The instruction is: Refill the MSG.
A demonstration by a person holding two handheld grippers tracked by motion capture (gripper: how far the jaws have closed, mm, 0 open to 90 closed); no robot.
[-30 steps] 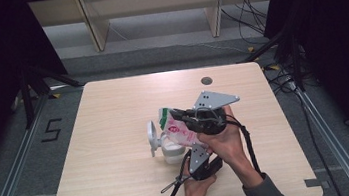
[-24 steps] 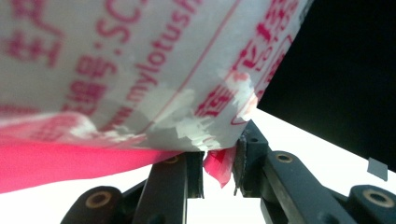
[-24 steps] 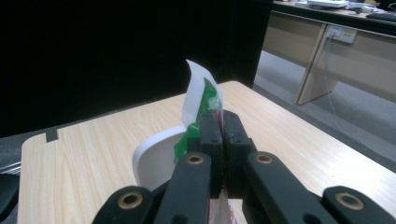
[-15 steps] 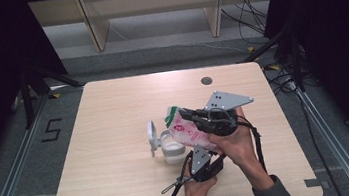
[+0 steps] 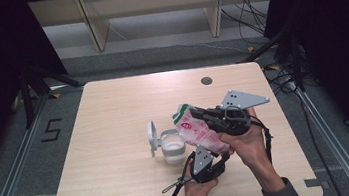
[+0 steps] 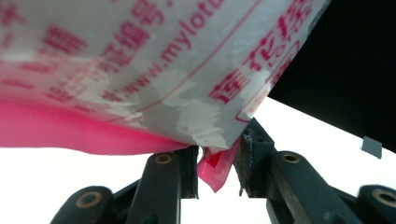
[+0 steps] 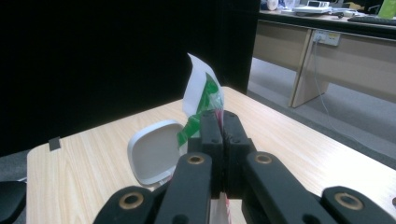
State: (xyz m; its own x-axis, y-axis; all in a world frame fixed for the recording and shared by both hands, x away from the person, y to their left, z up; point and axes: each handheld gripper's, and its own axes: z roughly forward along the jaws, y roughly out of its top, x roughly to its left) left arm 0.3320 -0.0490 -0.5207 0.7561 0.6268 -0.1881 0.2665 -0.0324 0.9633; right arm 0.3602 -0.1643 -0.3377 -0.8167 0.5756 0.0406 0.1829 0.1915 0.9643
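Room: dark surround on both sides; grey floor [image 5: 157,55] beyond the table, with two pale wooden desk legs and loose black cables on it; a white figure five marked on the floor at the left.
Table: one light wood-grain rectangular table [image 5: 114,115] with rounded corners; one small round dark grommet [image 5: 206,80] near its far edge.
Tools: two, one in each hand, both low at the near right part of the table.
Right tool [image 5: 195,113]: clenched on the green-and-white top of the pouch; in the right gripper view its two black jaws stand pressed together with the film pinched between them [image 7: 219,126]. A grey three-cornered plate sits on top of it.
Left tool [image 5: 209,160]: under the pouch's lower end; its jaws have just been opening, and in the left gripper view [image 6: 217,163] a pink corner of the pouch hangs in the gap between them, the pads loose of it, so it is released.
Pouch: one pink-and-white printed plastic pouch with red lettering [image 5: 199,134], held tilted above the table, its top towards the far side, just right of the jar.
Jar: one small round clear jar with white contents [image 5: 172,147], standing on the table.
Lid: one round white hinged lid [image 5: 152,137], standing upright at the jar's left side.
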